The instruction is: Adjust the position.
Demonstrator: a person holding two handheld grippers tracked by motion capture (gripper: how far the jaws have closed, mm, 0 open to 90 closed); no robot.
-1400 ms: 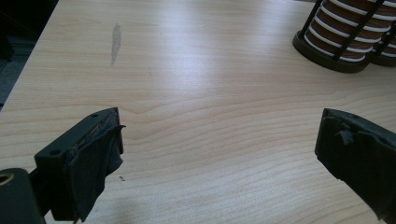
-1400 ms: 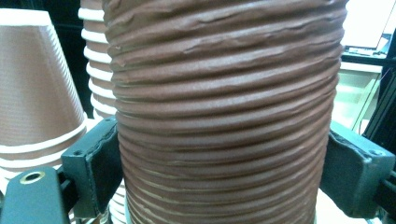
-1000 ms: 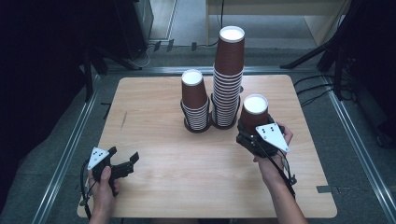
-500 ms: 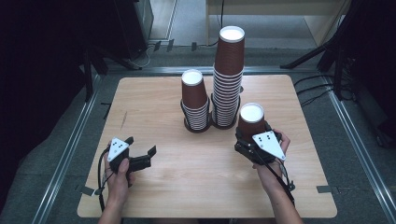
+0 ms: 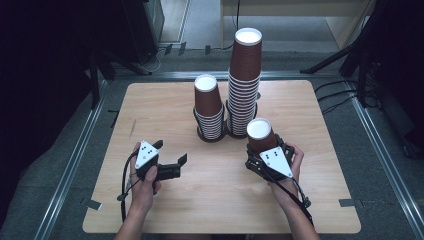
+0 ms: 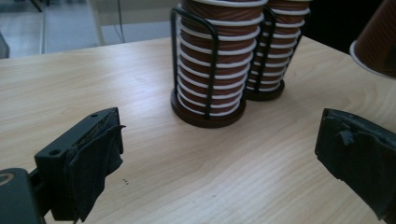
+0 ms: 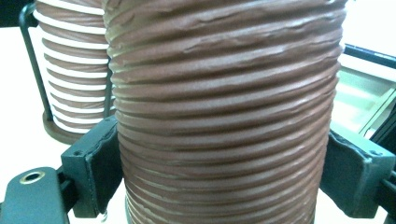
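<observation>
A brown ribbed paper cup, upside down with its white base up, sits clamped between the right gripper's jaws just in front of the taller cup stack. The left gripper hovers over the wooden table, jaws spread wide and empty, pointing rightward toward the shorter stack. The cup's rim is cut off in the right gripper view.

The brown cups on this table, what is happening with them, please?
A person works at a wooden table with a gripper in each hand. The right gripper is shut on an upside-down brown paper cup, just in front of two wire racks of stacked cups: a short stack and a tall stack. The left gripper is open with nothing between its jaws, above the table and turned toward the racks.
</observation>
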